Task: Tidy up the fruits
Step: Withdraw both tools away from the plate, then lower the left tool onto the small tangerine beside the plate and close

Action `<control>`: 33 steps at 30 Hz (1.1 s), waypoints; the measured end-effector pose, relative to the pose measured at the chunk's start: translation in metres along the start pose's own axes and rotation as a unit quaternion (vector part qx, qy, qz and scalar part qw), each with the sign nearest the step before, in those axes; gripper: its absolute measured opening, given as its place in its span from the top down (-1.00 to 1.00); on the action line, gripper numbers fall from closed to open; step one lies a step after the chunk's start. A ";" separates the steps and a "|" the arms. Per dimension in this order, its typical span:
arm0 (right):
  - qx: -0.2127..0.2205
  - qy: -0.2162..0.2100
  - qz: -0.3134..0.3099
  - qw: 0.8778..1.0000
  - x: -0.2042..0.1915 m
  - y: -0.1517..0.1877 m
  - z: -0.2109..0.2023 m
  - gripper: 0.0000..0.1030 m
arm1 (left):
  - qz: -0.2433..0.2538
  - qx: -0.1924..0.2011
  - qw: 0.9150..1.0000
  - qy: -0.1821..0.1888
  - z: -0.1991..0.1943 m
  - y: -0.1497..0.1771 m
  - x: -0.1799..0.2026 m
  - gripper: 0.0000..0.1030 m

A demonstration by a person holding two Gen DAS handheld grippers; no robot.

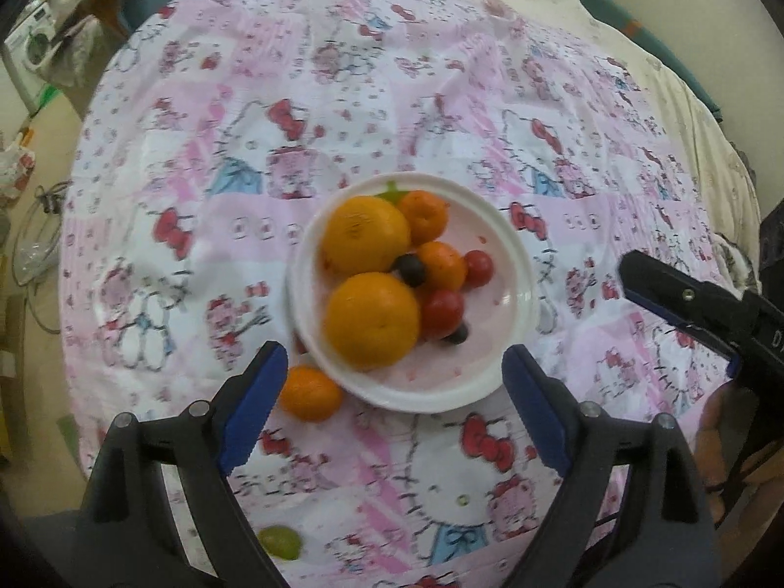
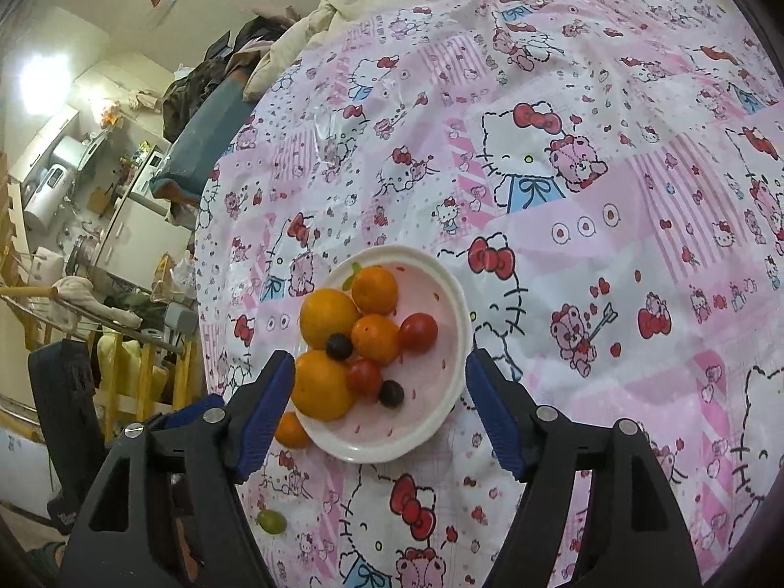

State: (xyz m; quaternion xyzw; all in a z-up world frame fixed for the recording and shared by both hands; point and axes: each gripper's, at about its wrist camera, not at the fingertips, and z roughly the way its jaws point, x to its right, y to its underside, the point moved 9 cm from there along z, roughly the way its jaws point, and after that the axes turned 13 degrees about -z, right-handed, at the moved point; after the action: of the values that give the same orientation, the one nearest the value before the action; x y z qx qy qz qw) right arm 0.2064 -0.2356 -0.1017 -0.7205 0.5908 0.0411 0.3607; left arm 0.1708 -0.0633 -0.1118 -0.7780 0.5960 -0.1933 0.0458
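A white plate (image 1: 509,264) sits on the pink patterned cloth and holds two oranges, two small tangerines, two cherry tomatoes and two dark grapes. It also shows in the right wrist view (image 2: 453,294). A loose tangerine (image 1: 309,393) lies on the cloth beside the plate's near left rim, also seen in the right wrist view (image 2: 291,430). A green grape (image 1: 279,542) lies nearer, also in the right wrist view (image 2: 271,522). My left gripper (image 1: 394,372) is open and empty above the plate's near edge. My right gripper (image 2: 379,382) is open and empty over the plate; its finger shows in the left wrist view (image 1: 686,294).
The cloth (image 1: 392,73) covers a bed with a beige blanket (image 2: 353,0) at the far end. Beyond the bed's left edge are a washing machine (image 1: 29,49), cabinets and clutter (image 2: 73,196), and a wooden rack (image 2: 122,367).
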 end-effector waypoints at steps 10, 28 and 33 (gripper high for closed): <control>-0.011 -0.002 0.003 1.000 -0.016 0.030 -0.001 -0.57 | -0.024 0.014 0.999 -0.021 -0.017 0.006 -0.054 -0.69; -0.045 0.009 0.020 0.999 -0.023 0.077 0.015 -0.57 | -0.030 -0.010 0.999 -0.018 0.001 0.019 -0.077 -0.69; -0.050 0.012 0.030 0.998 -0.017 0.078 0.021 -0.57 | -0.007 -0.030 0.999 -0.033 0.018 0.027 -0.079 -0.67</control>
State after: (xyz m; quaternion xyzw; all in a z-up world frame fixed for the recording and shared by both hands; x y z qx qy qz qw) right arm 0.1401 -0.2123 -0.1460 -0.7203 0.6135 0.0730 0.3155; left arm 0.1356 0.0006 -0.1559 -0.7892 0.5943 -0.1497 0.0403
